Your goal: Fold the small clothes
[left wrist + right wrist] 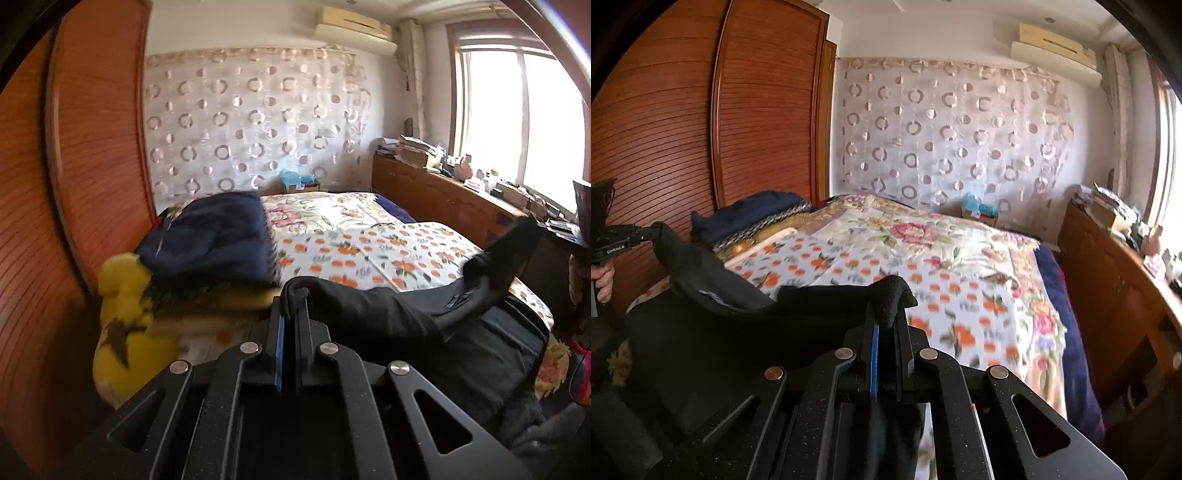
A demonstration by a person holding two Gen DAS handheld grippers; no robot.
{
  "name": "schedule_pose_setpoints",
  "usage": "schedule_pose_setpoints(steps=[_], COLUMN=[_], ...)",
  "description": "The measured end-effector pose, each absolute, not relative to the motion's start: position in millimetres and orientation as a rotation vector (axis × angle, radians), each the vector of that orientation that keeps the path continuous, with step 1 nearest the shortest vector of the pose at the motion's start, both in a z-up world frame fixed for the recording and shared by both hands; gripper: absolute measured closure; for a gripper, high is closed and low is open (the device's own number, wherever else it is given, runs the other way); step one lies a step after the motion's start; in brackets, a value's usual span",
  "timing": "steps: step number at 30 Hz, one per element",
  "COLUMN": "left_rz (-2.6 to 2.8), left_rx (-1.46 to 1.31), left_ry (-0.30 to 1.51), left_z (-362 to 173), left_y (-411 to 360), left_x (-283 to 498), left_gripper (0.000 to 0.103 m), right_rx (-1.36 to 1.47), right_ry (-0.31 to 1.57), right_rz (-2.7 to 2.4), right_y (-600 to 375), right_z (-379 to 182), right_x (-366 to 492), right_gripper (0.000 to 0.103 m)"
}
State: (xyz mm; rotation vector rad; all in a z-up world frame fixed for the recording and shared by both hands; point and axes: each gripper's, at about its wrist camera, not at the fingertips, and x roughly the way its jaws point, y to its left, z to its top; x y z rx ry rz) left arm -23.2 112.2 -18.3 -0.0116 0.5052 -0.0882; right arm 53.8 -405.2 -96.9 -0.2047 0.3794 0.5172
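Left gripper clamped on one corner of the black garment; right gripper clamped likewise on another corner. Cloth strung between the two, long axis running gripper to gripper, sagging in the middle, lifted just above the orange-print bedsheet, the rest draped toward the near edge of the bed. Both grippers pitched slightly down toward the far wall, roughly parallel. Likely next: carrying the held edge forward, both equally near.
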Motion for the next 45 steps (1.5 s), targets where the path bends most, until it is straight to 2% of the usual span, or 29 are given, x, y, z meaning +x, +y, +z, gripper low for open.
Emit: schedule_pose_setpoints(steps=[4,11,14,16,19,20,21,22,27,37,39,45], left_rz=[-0.082,-0.081,-0.074,-0.064,-0.076,-0.075,-0.073,-0.073,-0.063,-0.058,-0.059,-0.072], left_rx=[-0.039,-0.007,0.009,0.011,-0.009,-0.009,-0.008,-0.009,0.001,0.054,0.063,0.073], left_ry=[0.531,0.553,0.568,0.567,0.561,0.561,0.558,0.554,0.542,0.621,0.65,0.733], left_z=[-30,-32,-34,-34,-33,-32,-31,-31,-29,-52,-61,-85], left_y=[119,105,103,104,110,111,112,112,113,120,121,119], left_x=[-45,-69,-66,-65,-63,-61,-60,-59,-39,29,43,65], left_gripper=[0.098,0.098,0.088,0.068,0.052,0.048,0.042,0.04,0.035,0.034,0.034,0.034], right_rx=[-0.204,-0.227,-0.237,-0.247,-0.257,-0.25,-0.24,-0.231,-0.22,-0.138,-0.131,-0.099], right_ry=[0.434,0.519,0.575,0.606,0.614,0.619,0.62,0.616,0.587,0.612,0.63,0.713], right_rz=[0.525,0.529,0.514,0.502,0.488,0.487,0.488,0.488,0.453,0.449,0.453,0.437], right_y=[-423,-431,-426,-422,-421,-422,-424,-425,-431,-416,-411,-410], right_z=[-115,-111,-110,-114,-114,-111,-109,-106,-100,-123,-130,-146], right_x=[19,-9,-6,-3,-3,-1,0,-3,8,72,80,103], right_gripper=[0.097,0.097,0.097,0.097,0.08,0.065,0.059,0.059,0.059,0.059,0.064,0.068])
